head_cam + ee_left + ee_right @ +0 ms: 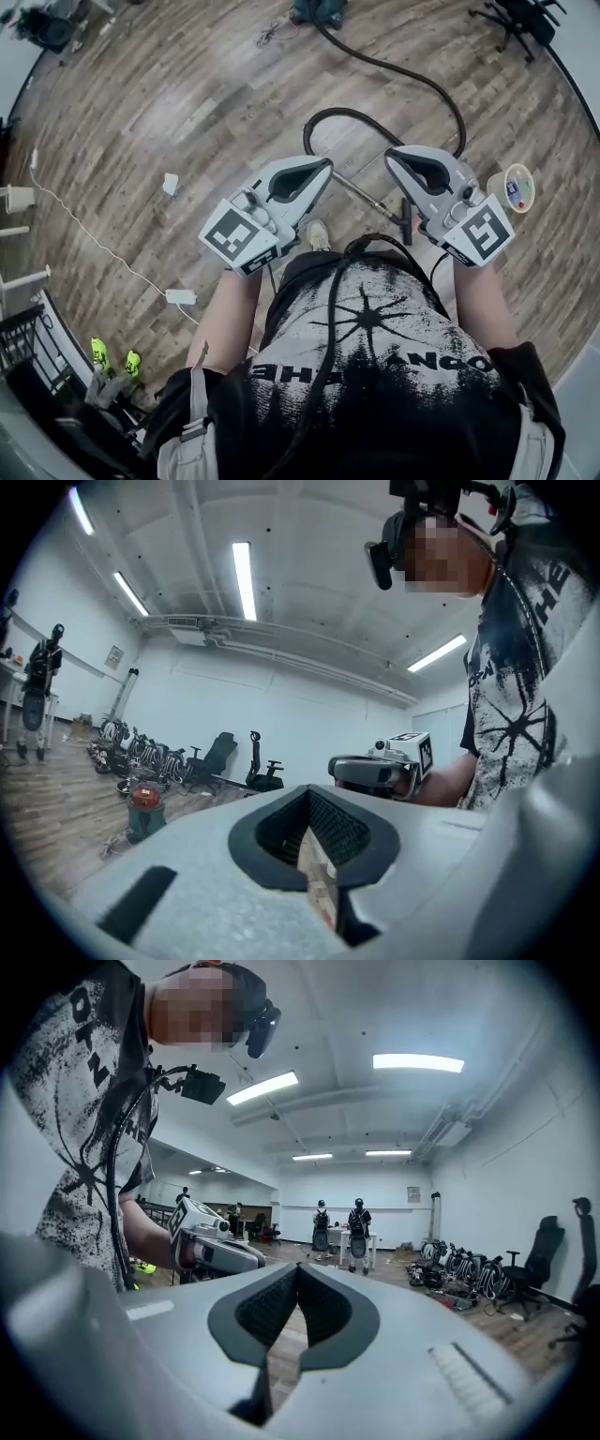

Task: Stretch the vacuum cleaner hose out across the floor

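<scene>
The vacuum cleaner hose [405, 72] lies on the wooden floor [187, 103]. It runs from the canister vacuum [319, 11] at the far edge of the head view, sweeps right, then curls back in a loop [345, 112] ahead of the person's feet. A metal wand [361, 195] continues from the loop to a floor nozzle [406, 223]. The hose is therefore not yet laid out straight.

The left gripper [323, 167] and the right gripper [394, 155] are held level in front of the torso, well above the hose. Each gripper view shows its jaws closed together with nothing between the pads. Neither gripper touches the hose.

Step in hand, as judged: approach, before any grasp.

The next move calls for:
- lowering one gripper to the floor;
- parting its jaws wide enough for the hose or the wand;
- closing near the loop or wand end;
- drawing that end away from the canister until the loop opens.
</scene>
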